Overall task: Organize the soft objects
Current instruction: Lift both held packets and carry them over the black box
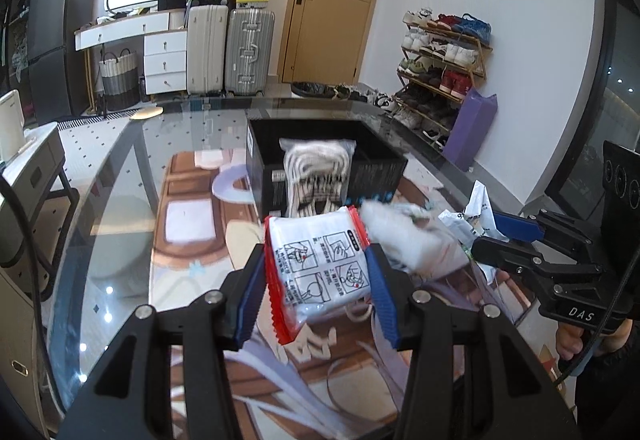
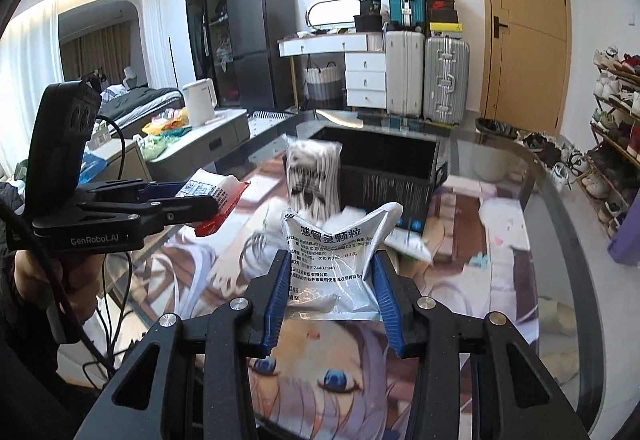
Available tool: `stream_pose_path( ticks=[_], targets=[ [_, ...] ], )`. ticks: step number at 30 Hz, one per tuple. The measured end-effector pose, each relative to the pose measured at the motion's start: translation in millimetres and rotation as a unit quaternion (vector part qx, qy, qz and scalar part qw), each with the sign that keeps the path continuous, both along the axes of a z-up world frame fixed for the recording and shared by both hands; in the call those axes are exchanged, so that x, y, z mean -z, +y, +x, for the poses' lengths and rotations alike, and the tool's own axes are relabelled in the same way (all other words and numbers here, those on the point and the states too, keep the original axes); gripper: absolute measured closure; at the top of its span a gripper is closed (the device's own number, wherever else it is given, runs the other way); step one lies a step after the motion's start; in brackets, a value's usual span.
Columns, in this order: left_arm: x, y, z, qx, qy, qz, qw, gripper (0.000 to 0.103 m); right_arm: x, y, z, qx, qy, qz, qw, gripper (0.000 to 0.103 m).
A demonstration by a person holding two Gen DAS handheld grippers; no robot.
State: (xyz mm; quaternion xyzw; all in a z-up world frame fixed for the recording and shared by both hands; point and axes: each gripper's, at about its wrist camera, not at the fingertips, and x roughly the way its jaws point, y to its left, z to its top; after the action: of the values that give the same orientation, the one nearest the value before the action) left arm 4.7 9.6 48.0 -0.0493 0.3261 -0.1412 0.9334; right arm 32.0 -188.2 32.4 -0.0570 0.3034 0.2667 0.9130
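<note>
On the glass table (image 1: 120,176) lies a printed mat (image 2: 500,240), and on its far part stands a box (image 1: 376,168). A bagged rope bundle (image 1: 316,168) leans against the box's near wall. Suitcases (image 1: 232,52) stand far behind, a shoe rack (image 1: 444,72) far right.

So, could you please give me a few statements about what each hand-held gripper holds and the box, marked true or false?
1. The left hand-held gripper is shut on a red-edged packet. True.
2. The right hand-held gripper is open. False: it is shut on a silver pouch.
3. A clear bag of white rope leans at the black box. True.
4. The box stands on the floor. False: it stands on the glass table.
</note>
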Motion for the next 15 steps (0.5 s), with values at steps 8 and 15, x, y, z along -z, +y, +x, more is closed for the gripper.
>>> stream_pose_path(
  ticks=[8,15],
  targets=[
    [-15,4,25,-0.014,-0.016,-0.002,0.9998,0.055,-14,-4,23,0.007,-0.009,0.019,1.0,0.062],
    [-23,6,50,-0.023,-0.027,-0.001,0.9994,0.055,-24,-7,47,0.012,-0.018,0.023,1.0,0.062]
  ],
)
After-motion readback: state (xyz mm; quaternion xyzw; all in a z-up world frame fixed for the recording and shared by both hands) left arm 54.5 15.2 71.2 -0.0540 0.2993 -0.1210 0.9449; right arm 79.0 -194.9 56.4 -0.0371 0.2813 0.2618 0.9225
